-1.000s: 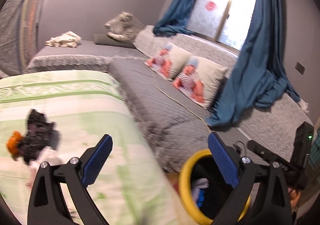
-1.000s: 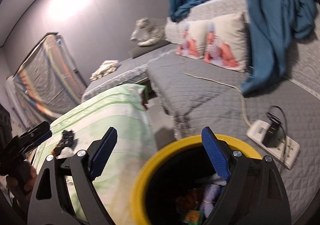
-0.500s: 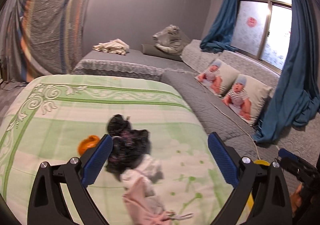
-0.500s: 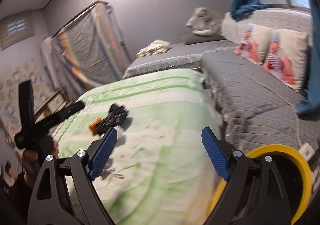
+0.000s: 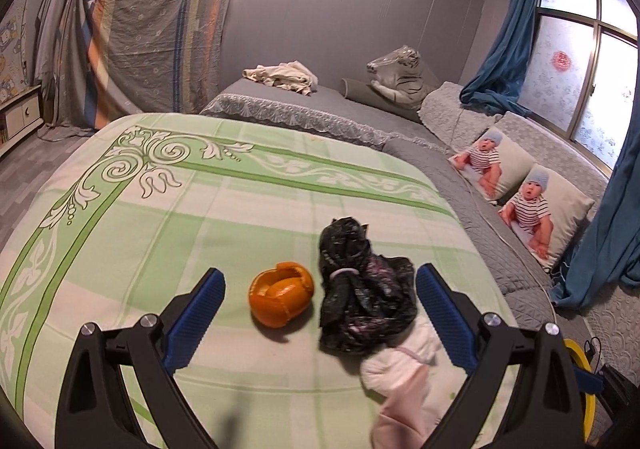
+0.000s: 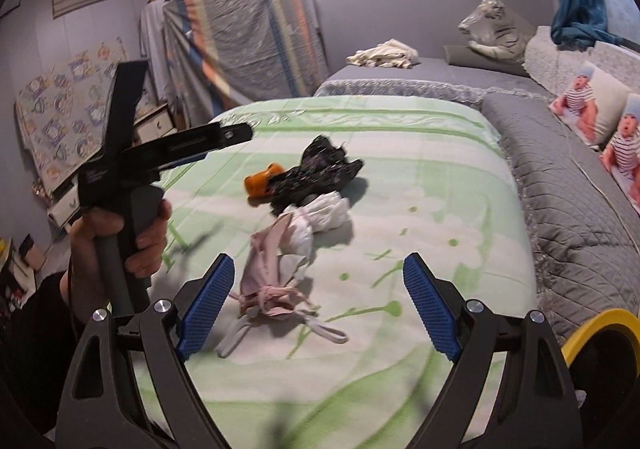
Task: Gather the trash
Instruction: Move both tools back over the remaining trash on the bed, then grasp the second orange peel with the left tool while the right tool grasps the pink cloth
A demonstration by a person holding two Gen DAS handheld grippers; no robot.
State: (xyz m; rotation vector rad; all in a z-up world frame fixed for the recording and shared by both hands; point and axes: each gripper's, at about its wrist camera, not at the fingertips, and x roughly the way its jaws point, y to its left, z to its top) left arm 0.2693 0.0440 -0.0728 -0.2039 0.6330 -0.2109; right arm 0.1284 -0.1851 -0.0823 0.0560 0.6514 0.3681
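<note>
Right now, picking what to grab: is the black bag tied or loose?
Tied: a pale band cinches the black bag at its neck.

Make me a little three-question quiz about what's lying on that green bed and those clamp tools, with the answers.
1. Where does the orange peel lie?
A. left of the black bag, seen from the left wrist camera
B. inside the yellow bin
C. on the grey sofa

2. How many baby-print pillows show?
A. one
B. two
C. four

3. How does the left hand-held gripper stand?
A. shut on the peel
B. shut on the bag
C. open, holding nothing

Answers: 1 A, the peel sits on the green bedspread beside the bag. 2 B, two lean side by side on the sofa. 3 C, its blue fingers stand wide apart around both items.
</note>
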